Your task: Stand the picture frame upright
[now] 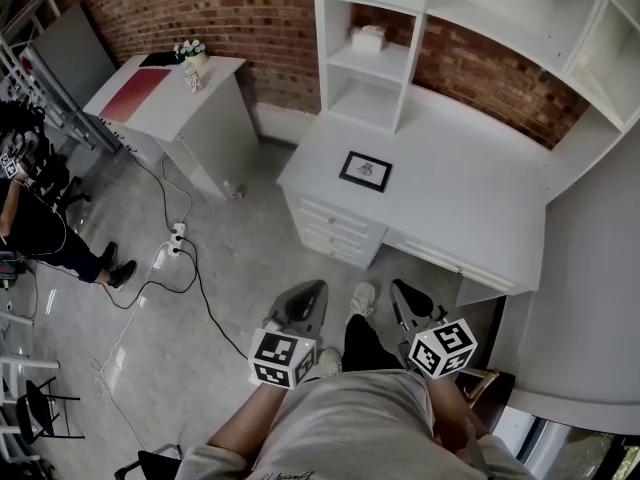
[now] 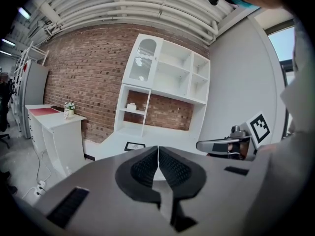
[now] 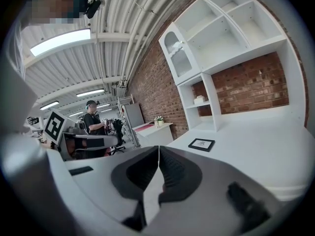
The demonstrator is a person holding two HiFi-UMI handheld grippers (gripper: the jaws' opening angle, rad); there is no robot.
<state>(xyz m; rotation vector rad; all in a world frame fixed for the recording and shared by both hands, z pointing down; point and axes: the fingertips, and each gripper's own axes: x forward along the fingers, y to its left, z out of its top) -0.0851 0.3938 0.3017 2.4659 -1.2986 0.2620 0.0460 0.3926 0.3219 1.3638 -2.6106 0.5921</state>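
picture frame (image 1: 365, 171): we guess light, stiff, breakable | we should grab its edge | left hand-held gripper (image 2: 158, 150) and right hand-held gripper (image 3: 159, 149): clenched, empty

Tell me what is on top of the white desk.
A black picture frame lies flat, face up, on the desk; a white shelf unit stands at its back. The frame's underside, and any stand there, is covered.
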